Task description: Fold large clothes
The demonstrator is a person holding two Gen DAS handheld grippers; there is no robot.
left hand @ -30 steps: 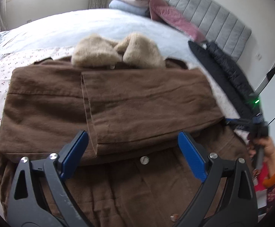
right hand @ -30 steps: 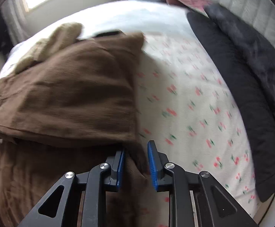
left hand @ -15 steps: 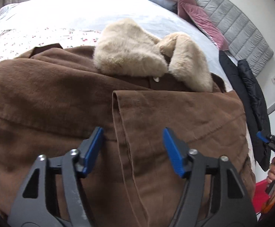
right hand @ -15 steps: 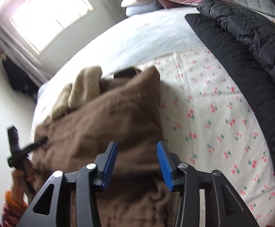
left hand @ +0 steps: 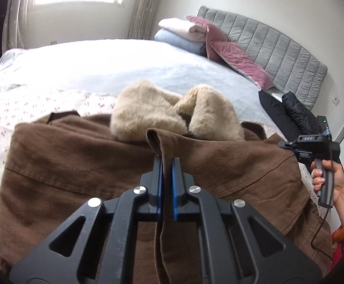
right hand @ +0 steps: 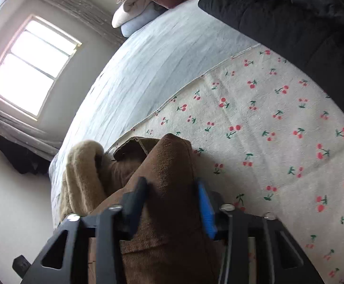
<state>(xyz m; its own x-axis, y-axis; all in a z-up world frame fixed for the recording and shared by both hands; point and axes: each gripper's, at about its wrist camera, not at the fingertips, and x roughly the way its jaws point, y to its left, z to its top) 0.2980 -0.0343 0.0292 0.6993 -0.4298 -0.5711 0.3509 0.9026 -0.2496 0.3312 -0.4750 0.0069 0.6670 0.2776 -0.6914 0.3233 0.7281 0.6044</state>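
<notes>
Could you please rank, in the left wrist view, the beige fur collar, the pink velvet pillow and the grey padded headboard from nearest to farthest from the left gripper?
From the left gripper:
1. Beige fur collar, just ahead, on the brown coat.
2. Pink velvet pillow, far right.
3. Grey padded headboard, behind the pillow, against the wall.

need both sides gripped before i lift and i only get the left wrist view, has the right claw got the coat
observer: Yes. The right claw has just closed on a bunched fold of the brown coat.
operator: any bed sheet caught in it
observer: None that the right wrist view shows. The cherry sheet lies flat beside the blue pad, outside the grip.
operator: which part of the coat is it
observer: The folded edge next to the sheet. The fur collar sits on the far side of the claw from the sheet, not in the grip.
</notes>
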